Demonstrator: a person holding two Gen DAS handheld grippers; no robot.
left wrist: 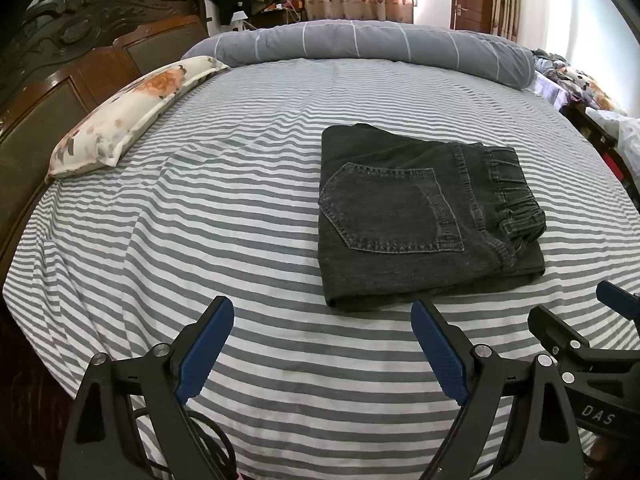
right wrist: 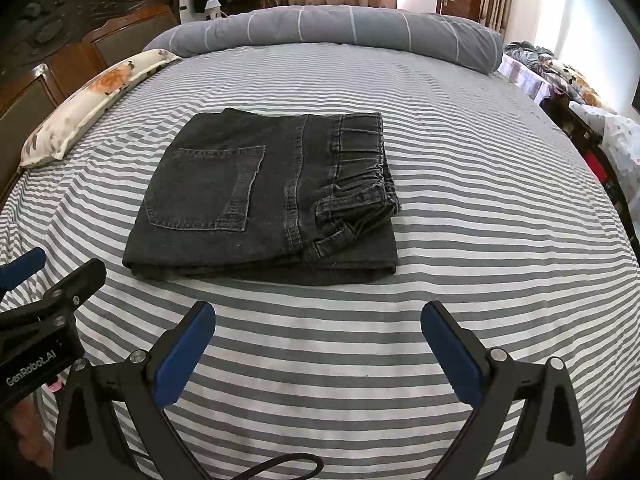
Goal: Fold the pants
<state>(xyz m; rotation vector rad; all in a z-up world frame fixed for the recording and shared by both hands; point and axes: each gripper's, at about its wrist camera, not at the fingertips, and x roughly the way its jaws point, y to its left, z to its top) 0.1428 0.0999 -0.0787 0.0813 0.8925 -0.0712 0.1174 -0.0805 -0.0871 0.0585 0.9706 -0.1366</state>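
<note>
Resting folded at twelve o'clock on the bed (right wrist: 480, 320), the pants (right wrist: 260, 196) look finished, so the left gripper (left wrist: 322, 344) and right gripper (right wrist: 318, 348) hang apart, empty.

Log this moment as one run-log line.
pants: folded, flat on bed | left gripper: open, empty | right gripper: open, empty | both short of pants

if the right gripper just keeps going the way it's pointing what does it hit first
Probably the striped bedsheet, just short of the folded pants. The right gripper is open and empty and angles down at the bed; depth is hard to judge.
</note>
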